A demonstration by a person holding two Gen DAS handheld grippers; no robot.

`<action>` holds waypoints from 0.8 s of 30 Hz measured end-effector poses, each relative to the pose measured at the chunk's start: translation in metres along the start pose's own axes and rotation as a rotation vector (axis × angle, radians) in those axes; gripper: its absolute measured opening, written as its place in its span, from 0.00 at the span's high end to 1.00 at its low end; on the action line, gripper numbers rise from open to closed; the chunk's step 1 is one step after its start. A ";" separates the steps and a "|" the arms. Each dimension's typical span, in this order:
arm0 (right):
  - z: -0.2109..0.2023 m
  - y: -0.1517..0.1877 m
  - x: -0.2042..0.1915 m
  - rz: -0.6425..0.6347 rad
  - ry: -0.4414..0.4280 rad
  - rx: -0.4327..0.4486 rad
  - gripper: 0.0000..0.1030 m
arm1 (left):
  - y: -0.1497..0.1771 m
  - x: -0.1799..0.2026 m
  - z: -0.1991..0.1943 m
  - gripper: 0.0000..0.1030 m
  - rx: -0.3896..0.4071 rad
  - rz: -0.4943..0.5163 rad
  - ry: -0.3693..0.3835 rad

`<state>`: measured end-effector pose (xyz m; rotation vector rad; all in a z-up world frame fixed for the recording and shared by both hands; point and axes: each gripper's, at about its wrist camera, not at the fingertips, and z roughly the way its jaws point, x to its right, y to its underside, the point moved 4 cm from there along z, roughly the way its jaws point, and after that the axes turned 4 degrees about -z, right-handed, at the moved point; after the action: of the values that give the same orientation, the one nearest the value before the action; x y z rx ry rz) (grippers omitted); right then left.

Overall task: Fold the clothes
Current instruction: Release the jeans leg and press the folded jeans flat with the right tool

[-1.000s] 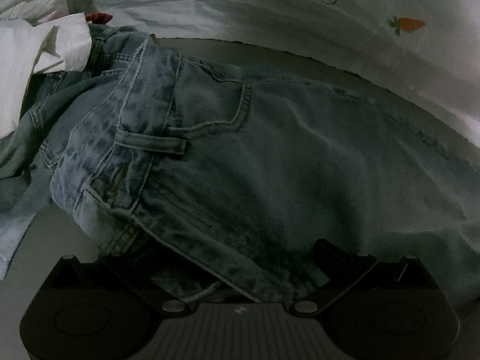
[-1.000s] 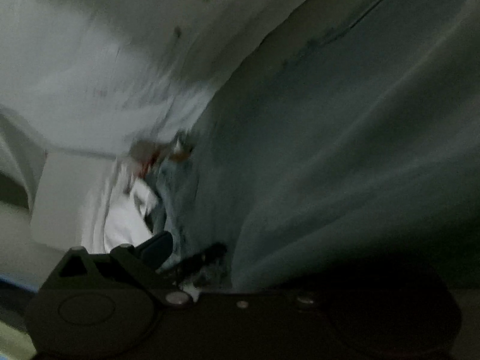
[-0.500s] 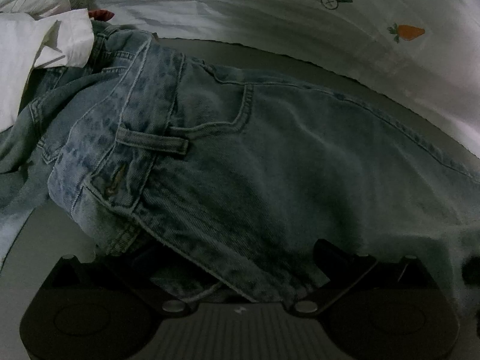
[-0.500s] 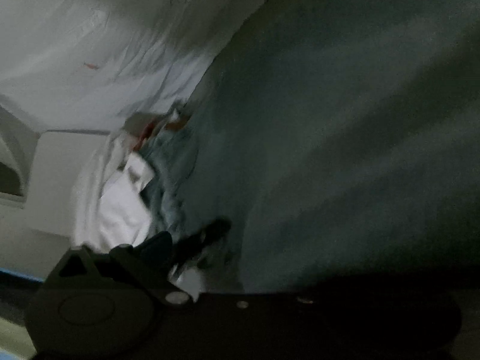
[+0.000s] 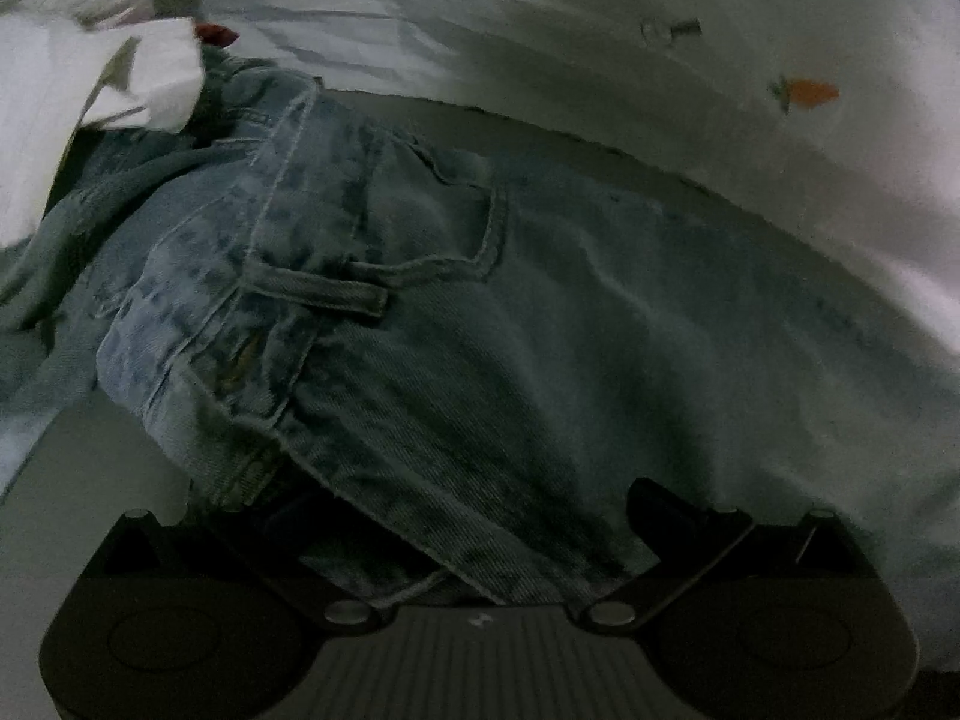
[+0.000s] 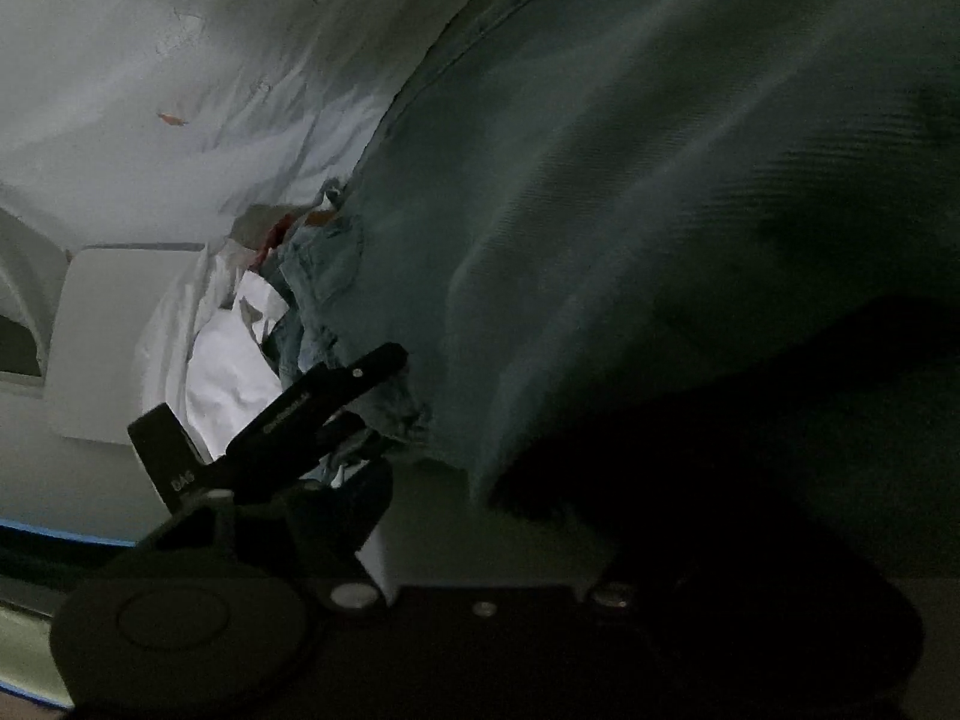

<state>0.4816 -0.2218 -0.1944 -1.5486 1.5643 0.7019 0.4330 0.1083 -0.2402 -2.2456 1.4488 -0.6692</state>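
Showing only leftward: jeans (image 5: 540,312) belt loop (image 5: 318,291)

Jeans (image 5: 540,330): waistband edge is bunched between the fingers of the left gripper (image 5: 480,540), whose fingertips are buried in the denim, so pad contact cannot be made out; the legs are cut off by the picture's edge to the tongs' right. Right gripper (image 6: 510,450): only the left finger (image 6: 324,402) is seen, the right one being lost under dark denim draped over that side; its jaws have just been closing, and what lies between them cannot be told. White garment (image 5: 72,120), beyond the left tongs: partly cropped and blurred.
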 end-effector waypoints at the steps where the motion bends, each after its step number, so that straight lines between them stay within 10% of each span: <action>1: -0.005 0.002 -0.003 -0.010 0.020 0.006 0.34 | 0.000 -0.004 -0.004 0.00 0.005 -0.030 0.019; 9: -0.091 -0.003 0.014 0.119 0.120 0.298 0.28 | 0.003 -0.039 -0.042 0.00 0.056 -0.245 0.133; 12: -0.118 -0.010 0.018 0.128 0.202 0.438 0.46 | 0.000 -0.049 -0.051 0.00 0.078 -0.339 0.152; 18: -0.139 -0.024 -0.022 -0.219 0.561 0.635 0.69 | -0.007 -0.079 -0.064 0.00 0.135 -0.496 0.156; 24: -0.091 -0.042 -0.046 -0.592 0.781 0.570 0.70 | 0.001 -0.102 -0.051 0.00 0.109 -0.518 0.067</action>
<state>0.5044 -0.2779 -0.1023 -1.7693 1.4865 -0.7052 0.3661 0.1987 -0.2178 -2.5434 0.8237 -0.9583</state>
